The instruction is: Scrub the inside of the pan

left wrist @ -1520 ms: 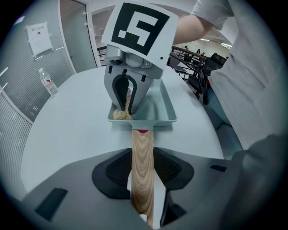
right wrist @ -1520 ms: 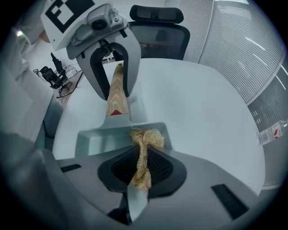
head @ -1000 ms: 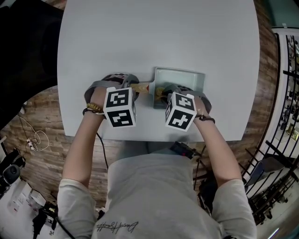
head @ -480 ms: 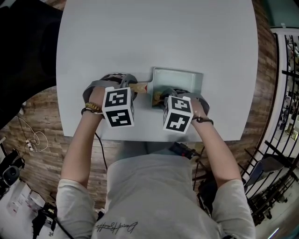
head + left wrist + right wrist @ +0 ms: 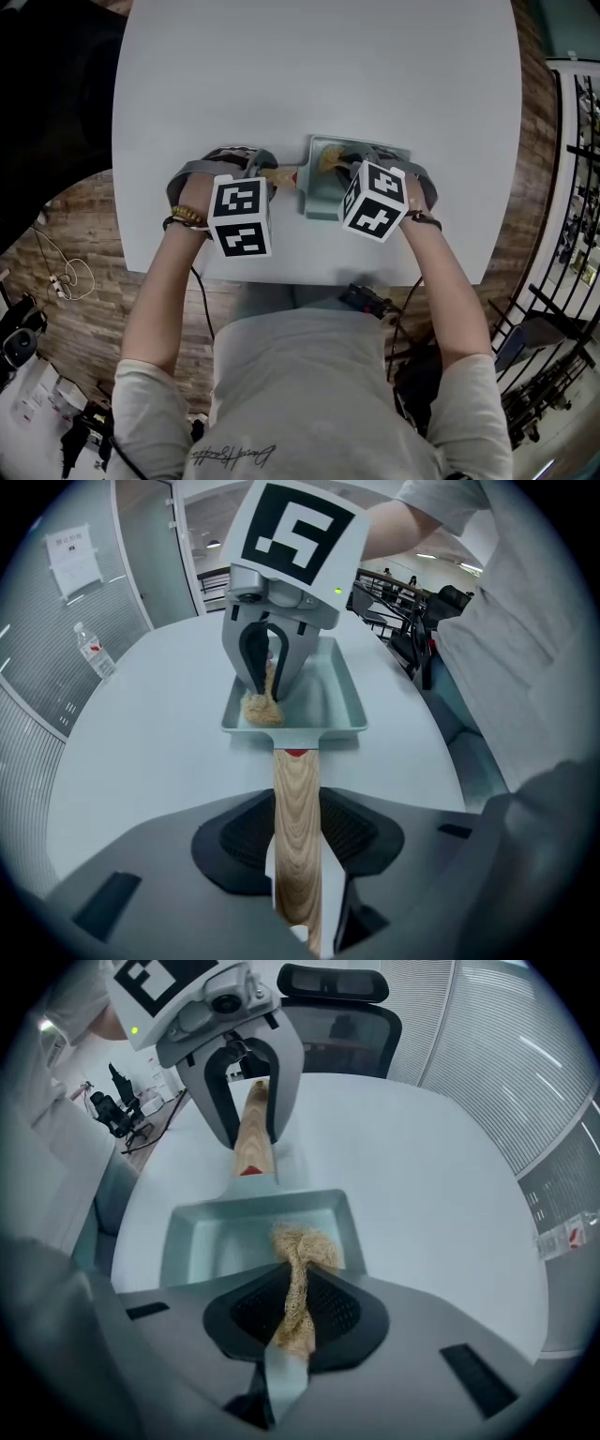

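The rectangular pan [image 5: 322, 195] lies mid-frame on the white desk [image 5: 319, 75], its wooden handle [image 5: 295, 789] clamped in the left gripper [image 5: 298, 860] jaws to steady it, while the right gripper [image 5: 292, 1321] jaws pinch a tan fibre scrubber [image 5: 302, 1246] against its floor.

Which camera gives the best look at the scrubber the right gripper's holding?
The right gripper view: the scrubber sits close and centred, pinched between the jaws, its tuft in the pan. The left gripper view shows it small, below the right gripper. The head view shows only a sliver.
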Available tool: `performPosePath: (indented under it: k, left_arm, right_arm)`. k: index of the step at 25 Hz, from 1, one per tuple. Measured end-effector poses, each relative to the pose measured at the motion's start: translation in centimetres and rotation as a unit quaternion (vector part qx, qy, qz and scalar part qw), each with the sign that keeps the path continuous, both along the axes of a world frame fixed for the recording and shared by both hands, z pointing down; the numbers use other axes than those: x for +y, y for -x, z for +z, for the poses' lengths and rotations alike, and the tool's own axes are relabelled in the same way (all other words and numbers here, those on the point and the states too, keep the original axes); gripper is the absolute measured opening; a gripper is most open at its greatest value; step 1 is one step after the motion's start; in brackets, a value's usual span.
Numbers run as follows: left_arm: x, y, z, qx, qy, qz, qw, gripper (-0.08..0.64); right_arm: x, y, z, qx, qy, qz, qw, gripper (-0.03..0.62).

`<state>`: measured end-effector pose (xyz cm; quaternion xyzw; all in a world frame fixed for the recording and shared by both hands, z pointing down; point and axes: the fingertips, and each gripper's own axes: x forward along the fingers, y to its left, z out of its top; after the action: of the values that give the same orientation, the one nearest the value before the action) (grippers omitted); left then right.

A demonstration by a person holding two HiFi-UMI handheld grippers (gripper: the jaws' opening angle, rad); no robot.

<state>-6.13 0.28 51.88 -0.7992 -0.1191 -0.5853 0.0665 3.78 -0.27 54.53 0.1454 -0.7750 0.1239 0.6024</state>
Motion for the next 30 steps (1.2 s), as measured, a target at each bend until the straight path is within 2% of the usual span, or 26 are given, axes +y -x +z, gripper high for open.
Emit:
performPosePath:
  k: [9, 16, 23, 30]
  left_arm:
    - [-0.1, -0.1, -0.1, 0.001, 0.003, -0.010, 0.9999, 0.158]
    - [-0.4, 0.0, 0.1, 0.001, -0.003, -0.017, 0.9999, 0.158]
    - [-0.8, 0.0, 0.2, -0.004, -0.008, -0.016, 0.9998, 0.158]
    - [-0.9, 0.1, 0.4, -0.005, -0.009, -0.018, 0.9998, 0.158]
  right_arm:
    - [-1.0, -0.4, 0.0, 0.002, -0.018, -0.007, 1.000, 0.063]
    - [1.2, 0.1, 0.0, 0.003, 0.004, -0.022, 1.000, 0.063]
    - [4.8, 1.0, 0.0, -0.009, 0.059, -0.038, 0.997, 0.063]
    - [7.3, 1.4, 0.1, -0.017, 0.130, -0.065, 0.989, 0.063]
